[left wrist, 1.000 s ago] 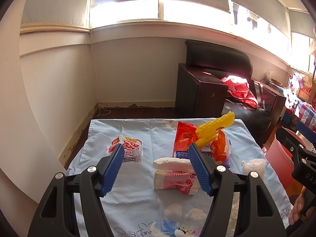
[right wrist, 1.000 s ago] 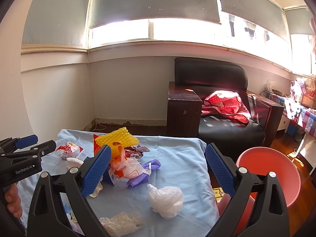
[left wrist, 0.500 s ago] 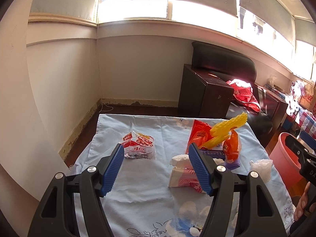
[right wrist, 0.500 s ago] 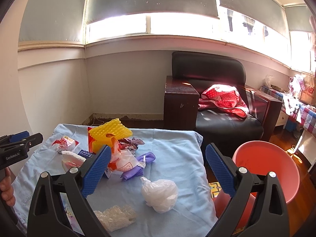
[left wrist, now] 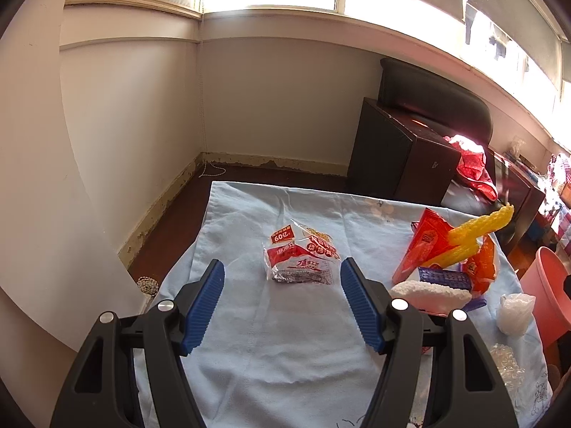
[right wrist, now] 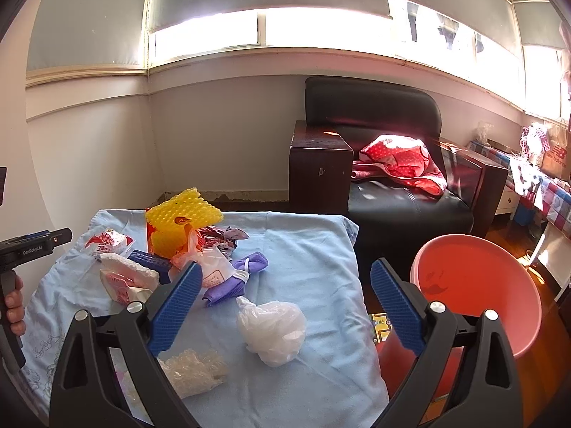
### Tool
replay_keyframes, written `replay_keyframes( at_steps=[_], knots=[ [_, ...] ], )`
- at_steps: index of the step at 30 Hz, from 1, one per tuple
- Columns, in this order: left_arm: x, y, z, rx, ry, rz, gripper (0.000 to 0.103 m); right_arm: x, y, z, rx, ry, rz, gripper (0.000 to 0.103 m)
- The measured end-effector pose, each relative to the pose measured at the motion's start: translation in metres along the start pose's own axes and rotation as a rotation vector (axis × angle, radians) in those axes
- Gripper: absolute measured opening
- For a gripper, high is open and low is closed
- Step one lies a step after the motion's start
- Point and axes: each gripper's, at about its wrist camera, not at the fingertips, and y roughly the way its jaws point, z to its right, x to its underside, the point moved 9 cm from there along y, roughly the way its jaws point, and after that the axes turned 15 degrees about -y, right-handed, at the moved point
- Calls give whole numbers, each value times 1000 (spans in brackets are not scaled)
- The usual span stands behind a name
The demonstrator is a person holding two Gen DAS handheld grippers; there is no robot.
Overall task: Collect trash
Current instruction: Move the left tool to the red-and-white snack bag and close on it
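Observation:
My left gripper [left wrist: 282, 285] is open, and a red-and-white snack wrapper [left wrist: 301, 258] lies on the blue cloth just ahead between its blue pads. My right gripper [right wrist: 285, 285] is also open, above a crumpled white plastic bag [right wrist: 273, 331]. A pile of trash sits mid-table: a yellow foam net [right wrist: 183, 219], a red packet [left wrist: 424, 246], a white foam piece [left wrist: 430, 292], a purple rag [right wrist: 235, 278] and bubble wrap [right wrist: 192, 369]. A pink bin [right wrist: 478, 289] stands on the floor to the right of the table.
The table wears a light blue cloth [left wrist: 249, 321] and stands near a cream wall [left wrist: 107, 142]. A dark cabinet [right wrist: 321, 174] and a black armchair [right wrist: 392, 185] with a red cloth stand behind. A hand [right wrist: 14, 303] holds the left gripper's handle.
My left gripper has swung left, from the foam piece and tissue pack to face the red-and-white wrapper. My right gripper has shifted slightly, with the white bag staying ahead of it.

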Motion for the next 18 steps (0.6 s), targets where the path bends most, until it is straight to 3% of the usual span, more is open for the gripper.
replay_keyframes(
  at_steps=[6,13,16,18],
  knots=[
    [-5,36,-11,8,-86,-82,67,6,5,3,-6,11,-24,95],
    [-4,71,-9,-8,-91,-136,67,6,12,-2,-23,-4,-36,95],
    [3,81,-10,3,-100,-167,50,5,16,-7,-39,-12,-40,95],
    [7,85,-10,15,-116,-187,33,3,19,-10,-55,-18,-42,95]
  ],
)
